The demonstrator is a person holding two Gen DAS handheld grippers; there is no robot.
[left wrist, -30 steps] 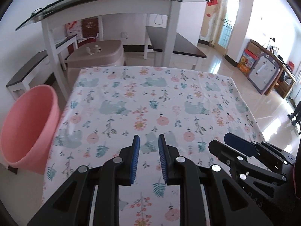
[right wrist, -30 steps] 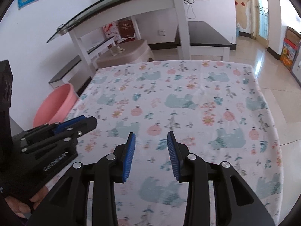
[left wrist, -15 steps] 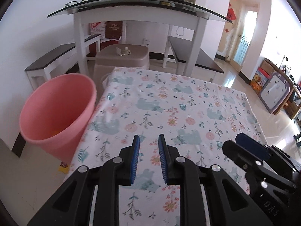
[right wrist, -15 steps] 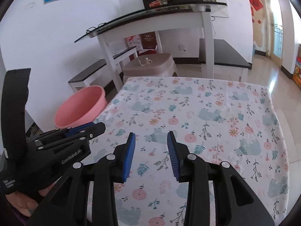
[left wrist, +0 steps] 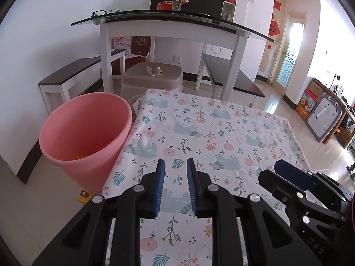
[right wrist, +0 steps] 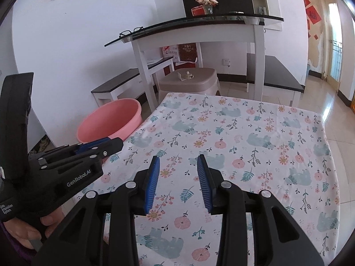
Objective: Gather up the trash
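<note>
Left wrist view: both grippers half open, empty; no trash visible on table; pink bin filled. Collection likely complete; verify.

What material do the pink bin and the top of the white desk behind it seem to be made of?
Pink bin: most likely plastic, with a smooth, slightly glossy, evenly coloured wall and a thin rolled rim. Desk top: seems to be dark tinted glass; it is thin and reflective, its edge overhangs the white frame, and a pair of glasses lies on it. The frame could be painted wood, but that is not certain.

pink bin contents too blurred; base hidden behind table.
</note>
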